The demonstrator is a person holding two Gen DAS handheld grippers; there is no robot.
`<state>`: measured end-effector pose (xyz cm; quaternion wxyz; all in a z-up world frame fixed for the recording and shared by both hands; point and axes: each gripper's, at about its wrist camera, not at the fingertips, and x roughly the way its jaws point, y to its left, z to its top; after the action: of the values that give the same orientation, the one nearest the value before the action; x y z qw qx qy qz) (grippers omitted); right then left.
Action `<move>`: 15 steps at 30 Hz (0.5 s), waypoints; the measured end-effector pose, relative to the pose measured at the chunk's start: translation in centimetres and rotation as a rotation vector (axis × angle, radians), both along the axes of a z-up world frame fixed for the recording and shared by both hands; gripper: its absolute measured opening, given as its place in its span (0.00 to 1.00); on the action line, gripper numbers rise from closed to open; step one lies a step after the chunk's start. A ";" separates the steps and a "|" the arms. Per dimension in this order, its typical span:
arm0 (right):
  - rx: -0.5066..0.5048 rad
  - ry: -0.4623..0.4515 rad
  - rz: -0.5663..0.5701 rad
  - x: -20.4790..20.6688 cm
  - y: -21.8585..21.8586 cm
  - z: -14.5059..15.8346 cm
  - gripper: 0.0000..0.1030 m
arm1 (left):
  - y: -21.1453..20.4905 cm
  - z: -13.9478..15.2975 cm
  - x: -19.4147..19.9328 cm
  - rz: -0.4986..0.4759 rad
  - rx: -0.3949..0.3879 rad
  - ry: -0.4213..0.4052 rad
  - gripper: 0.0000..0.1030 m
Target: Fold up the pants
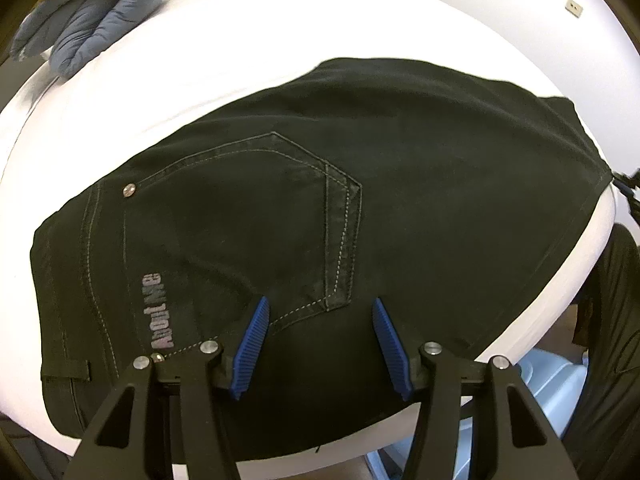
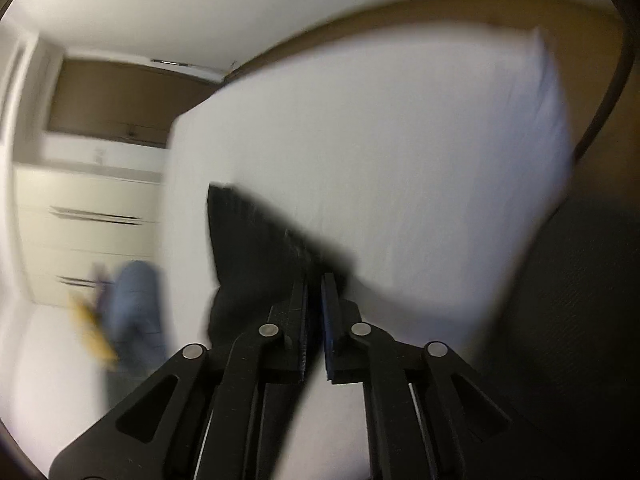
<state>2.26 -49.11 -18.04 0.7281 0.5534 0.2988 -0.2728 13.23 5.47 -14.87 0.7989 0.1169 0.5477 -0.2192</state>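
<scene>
Black jeans (image 1: 320,208) lie doubled on the bed (image 1: 240,40); further folds remain. Left hand-held gripper (image 1: 320,312) released above them; right hand-held gripper (image 2: 314,292) nearly clenched, apparently gripping nothing.

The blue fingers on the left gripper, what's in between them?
The left wrist view shows black pants spread on the white bed behind the gap in the left gripper. Its jaws stand open, pinching nothing.

Black pants (image 1: 360,208) (back pocket up), flat
</scene>
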 end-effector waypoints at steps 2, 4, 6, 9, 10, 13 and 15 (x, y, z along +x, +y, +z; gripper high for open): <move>-0.059 -0.045 0.002 0.4 0.3 2.1 0.09 | 0.5 0.5 -0.3 0.014 -0.025 -0.013 0.55; -0.065 -0.107 0.172 4.4 2.3 3.7 0.09 | 0.4 0.9 0.3 0.018 -0.056 -0.029 0.55; -0.021 -0.181 0.401 9.9 6.3 4.0 0.09 | -0.1 1.0 0.5 0.026 -0.069 -0.041 0.55; 0.102 -0.308 0.693 17.8 13.8 2.5 0.09 | -1.1 1.2 1.3 0.052 -0.094 -0.064 0.55; 0.139 -0.321 0.749 19.7 15.8 1.6 0.09 | -1.3 1.4 1.6 0.060 -0.108 -0.071 0.55; 0.242 -0.266 0.841 24.8 21.0 -3.2 0.09 | -1.7 0.9 2.7 0.089 -0.122 -0.064 0.55; 0.244 -0.133 0.836 26.4 22.1 -7.0 0.05 | -2.2 -0.4 3.0 0.109 -0.099 -0.037 0.55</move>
<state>28.69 -27.06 -25.04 0.7228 0.4831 0.4796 0.1187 16.23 3.22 -15.26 0.8245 0.0515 0.5268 -0.2000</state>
